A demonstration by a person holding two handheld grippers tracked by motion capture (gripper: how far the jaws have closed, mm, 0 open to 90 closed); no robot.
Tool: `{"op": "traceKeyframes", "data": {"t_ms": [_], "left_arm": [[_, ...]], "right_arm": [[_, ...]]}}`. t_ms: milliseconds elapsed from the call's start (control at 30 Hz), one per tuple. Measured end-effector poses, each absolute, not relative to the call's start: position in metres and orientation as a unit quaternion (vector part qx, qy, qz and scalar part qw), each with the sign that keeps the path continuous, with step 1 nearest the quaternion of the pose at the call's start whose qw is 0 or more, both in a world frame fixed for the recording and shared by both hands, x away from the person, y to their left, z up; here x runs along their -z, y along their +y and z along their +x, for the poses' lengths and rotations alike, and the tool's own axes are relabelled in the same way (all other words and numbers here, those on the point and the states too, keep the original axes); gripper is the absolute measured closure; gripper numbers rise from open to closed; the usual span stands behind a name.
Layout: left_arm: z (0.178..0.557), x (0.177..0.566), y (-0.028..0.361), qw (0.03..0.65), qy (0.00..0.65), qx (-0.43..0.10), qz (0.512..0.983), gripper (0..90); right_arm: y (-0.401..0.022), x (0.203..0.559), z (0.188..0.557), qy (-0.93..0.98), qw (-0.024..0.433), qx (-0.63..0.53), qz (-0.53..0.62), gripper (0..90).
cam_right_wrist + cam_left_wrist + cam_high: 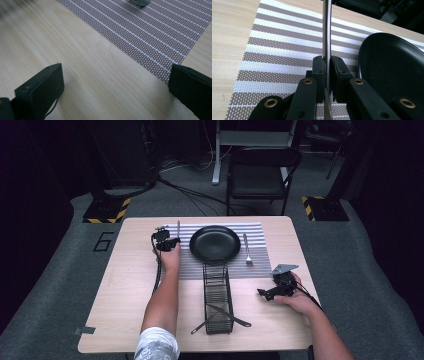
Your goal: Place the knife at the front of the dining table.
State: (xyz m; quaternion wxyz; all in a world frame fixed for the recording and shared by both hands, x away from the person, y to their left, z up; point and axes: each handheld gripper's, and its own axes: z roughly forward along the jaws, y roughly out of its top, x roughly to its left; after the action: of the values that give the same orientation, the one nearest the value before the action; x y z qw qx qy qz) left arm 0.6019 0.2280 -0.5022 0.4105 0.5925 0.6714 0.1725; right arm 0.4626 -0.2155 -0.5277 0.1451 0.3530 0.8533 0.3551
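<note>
My left gripper (170,241) is shut on a slim metal knife (178,227) that points away over the left part of the striped placemat (192,265), just left of the black plate (215,243). In the left gripper view the pads (319,67) pinch the knife (326,30) edge-on above the placemat (282,50), with the plate (392,70) to the right. My right gripper (265,293) rests low over bare wood at the right and is open. Its jaws stand wide apart with nothing between them in the right gripper view (115,87). A fork (247,250) lies on the mat right of the plate.
A black wire basket (218,292) stands lengthwise at the table's middle front, with two utensils (220,316) crossed in its near end. The placemat's corner (150,30) lies just beyond my right gripper. A folding chair (262,175) stands behind the table.
</note>
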Motion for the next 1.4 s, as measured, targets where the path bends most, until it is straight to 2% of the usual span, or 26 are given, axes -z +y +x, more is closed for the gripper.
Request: {"op": "traceKeyframes", "data": {"t_ms": [300, 733, 1000, 1167, 1400], "left_arm": [[0.605, 0.514, 0.225, 0.407, 0.689, -0.161, 0.578, 82.6], [0.606, 0.523, 0.225, 0.401, 0.697, -0.172, 0.569, 82.3], [0.603, 0.522, 0.231, 0.396, 0.692, -0.187, 0.574, 78.1], [0.599, 0.515, 0.233, 0.385, 0.673, -0.207, 0.596, 71.6], [0.590, 0.507, 0.241, 0.390, 0.659, -0.211, 0.607, 69.7]], "right_arm": [[-0.215, 0.528, 0.462, 0.853, 0.145, -0.355, 0.353, 0.0], [-0.215, 0.528, 0.462, 0.853, 0.146, -0.355, 0.355, 0.0], [-0.215, 0.528, 0.462, 0.853, 0.146, -0.355, 0.354, 0.0], [-0.215, 0.528, 0.462, 0.853, 0.146, -0.355, 0.355, 0.0], [-0.215, 0.528, 0.462, 0.853, 0.146, -0.355, 0.354, 0.0]]}}
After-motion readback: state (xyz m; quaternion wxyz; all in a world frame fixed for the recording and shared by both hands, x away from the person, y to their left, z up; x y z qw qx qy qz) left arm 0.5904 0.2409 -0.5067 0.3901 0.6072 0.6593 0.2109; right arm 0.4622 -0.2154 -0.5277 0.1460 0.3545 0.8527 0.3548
